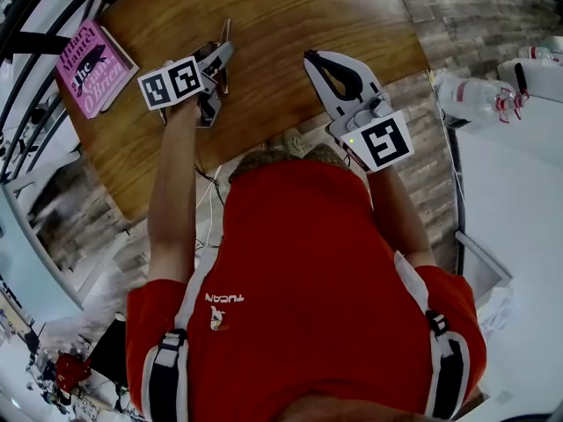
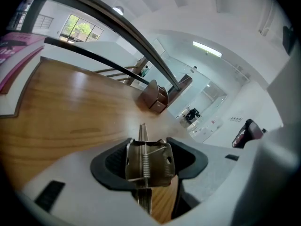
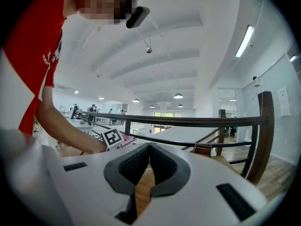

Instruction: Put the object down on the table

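Left hand-held gripper (image 2: pixel 150 160) clamps one metal clip (image 2: pixel 149 167) over one table (image 1: pixel 290 25); right hand-held gripper (image 3: pixel 149 149) is closed, empty; one pink book (image 1: pixel 92 67) lies upper left.

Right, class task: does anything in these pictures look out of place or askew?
Only the pink book: it lies skewed at the left edge of the table, and one corner seems to overhang. Nothing looks spilled or damaged.

Upper left: pink book (image 1: pixel 92 67), flat, cover up. Right: clear plastic bottle (image 1: pixel 471 95) on its side on a white surface (image 1: pixel 515 209). Beneath: grey plank floor (image 1: pixel 440 25). Foreground: red shirt (image 1: pixel 308 271) with black shoulder straps (image 1: pixel 167 381). Behind: black railing (image 3: pixel 188 121), wooden chair back (image 3: pixel 264 131).
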The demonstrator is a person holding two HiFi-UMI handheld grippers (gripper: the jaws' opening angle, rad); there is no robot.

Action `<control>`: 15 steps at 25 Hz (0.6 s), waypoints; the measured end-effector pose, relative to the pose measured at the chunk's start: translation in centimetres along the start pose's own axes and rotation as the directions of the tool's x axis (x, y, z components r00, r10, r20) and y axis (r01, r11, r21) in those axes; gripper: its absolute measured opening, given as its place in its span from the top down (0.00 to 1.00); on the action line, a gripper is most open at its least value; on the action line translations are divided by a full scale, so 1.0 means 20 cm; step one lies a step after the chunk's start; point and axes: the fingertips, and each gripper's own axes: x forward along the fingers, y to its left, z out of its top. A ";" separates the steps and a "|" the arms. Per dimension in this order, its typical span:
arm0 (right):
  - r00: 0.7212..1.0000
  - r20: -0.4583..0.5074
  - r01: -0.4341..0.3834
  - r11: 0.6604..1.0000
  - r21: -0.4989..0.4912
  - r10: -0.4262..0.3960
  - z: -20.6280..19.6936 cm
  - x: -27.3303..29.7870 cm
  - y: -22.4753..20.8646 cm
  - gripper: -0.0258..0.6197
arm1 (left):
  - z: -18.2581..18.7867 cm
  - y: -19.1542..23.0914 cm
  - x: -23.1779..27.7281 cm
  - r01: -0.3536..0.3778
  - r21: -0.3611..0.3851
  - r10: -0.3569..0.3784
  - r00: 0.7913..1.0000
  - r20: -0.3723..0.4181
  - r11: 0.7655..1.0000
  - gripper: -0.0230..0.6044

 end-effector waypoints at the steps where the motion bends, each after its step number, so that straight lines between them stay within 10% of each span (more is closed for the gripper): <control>1: 1.000 -0.018 0.004 1.000 0.000 -0.004 -0.02 0.00 0.00 0.92 | 0.00 0.02 0.01 -0.019 0.015 0.019 1.000 -0.006 1.000 0.60; 15: 0.995 -0.098 0.009 1.000 0.023 -0.007 -0.09 -0.06 -0.02 0.92 | -0.01 0.09 0.01 -0.146 0.178 0.134 0.988 0.076 0.973 0.49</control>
